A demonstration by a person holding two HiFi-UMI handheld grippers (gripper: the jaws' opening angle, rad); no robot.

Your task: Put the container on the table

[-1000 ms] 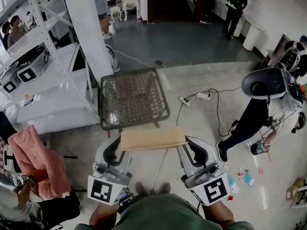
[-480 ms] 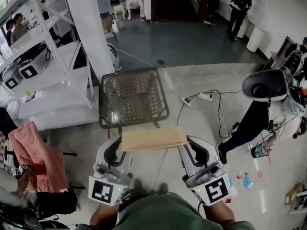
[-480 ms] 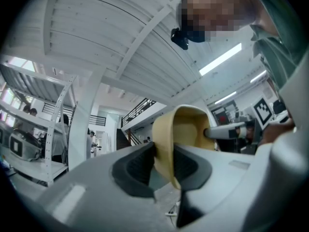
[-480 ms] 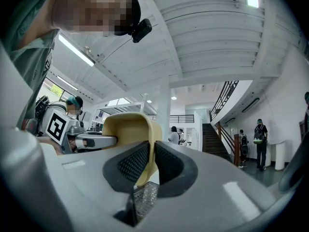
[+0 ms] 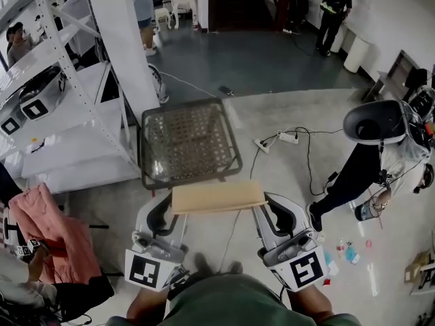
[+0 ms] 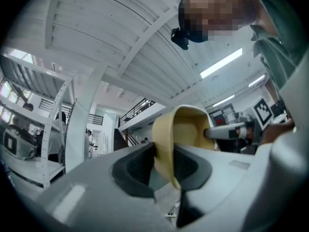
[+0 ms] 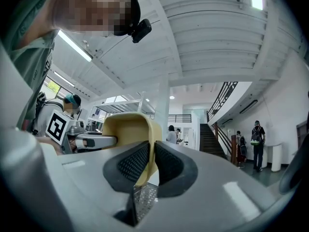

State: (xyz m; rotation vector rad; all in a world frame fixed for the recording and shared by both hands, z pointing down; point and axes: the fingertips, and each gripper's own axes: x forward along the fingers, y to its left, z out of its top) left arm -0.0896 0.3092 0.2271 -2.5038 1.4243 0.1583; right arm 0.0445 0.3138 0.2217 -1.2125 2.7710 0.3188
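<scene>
A beige rectangular container (image 5: 217, 197) hangs in the air between my two grippers, just short of a small dark-framed table (image 5: 234, 141) with a woven, glassy top. My left gripper (image 5: 171, 206) is shut on the container's left end wall. My right gripper (image 5: 262, 206) is shut on its right end wall. In the left gripper view the container's wall (image 6: 166, 144) sits pinched between the left gripper's (image 6: 164, 167) dark pads. The right gripper view shows the container's other wall (image 7: 145, 144) clamped in the right gripper (image 7: 151, 167), with the table's top below.
White metal shelving (image 5: 61, 114) and a white pillar (image 5: 126, 39) stand at the left of the table. A power strip with cables (image 5: 285, 136) lies on the floor at its right. A person with a helmet (image 5: 380, 141) stands at the right; a pink cloth (image 5: 47, 229) is at the left.
Both grippers keep the same hold on the container. In the head view the surroundings have shifted only slightly, and the people at the left have moved a little.
</scene>
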